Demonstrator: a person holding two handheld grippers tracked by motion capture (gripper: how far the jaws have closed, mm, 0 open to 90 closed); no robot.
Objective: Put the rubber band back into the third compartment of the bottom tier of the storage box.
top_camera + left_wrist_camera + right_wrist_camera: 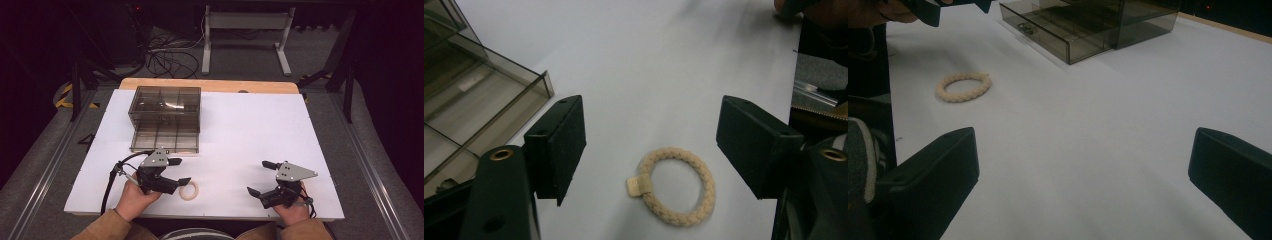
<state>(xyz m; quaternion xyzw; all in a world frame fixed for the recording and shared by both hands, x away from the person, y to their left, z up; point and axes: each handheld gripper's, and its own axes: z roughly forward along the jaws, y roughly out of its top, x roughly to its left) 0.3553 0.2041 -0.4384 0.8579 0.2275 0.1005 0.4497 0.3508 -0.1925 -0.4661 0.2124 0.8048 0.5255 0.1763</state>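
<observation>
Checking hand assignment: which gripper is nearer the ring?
Left. The left gripper is right beside the ring, jaws open with the ring lying between them untouched. The right gripper sits well off to the ring's right, open over bare table.

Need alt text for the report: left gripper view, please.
A cream braided ring lies flat on the white table between the left tool's open black jaws, untouched. A smoky clear drawer box sits at the left edge.

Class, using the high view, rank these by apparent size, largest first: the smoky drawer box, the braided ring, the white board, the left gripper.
1. white board
2. smoky drawer box
3. left gripper
4. braided ring
</observation>
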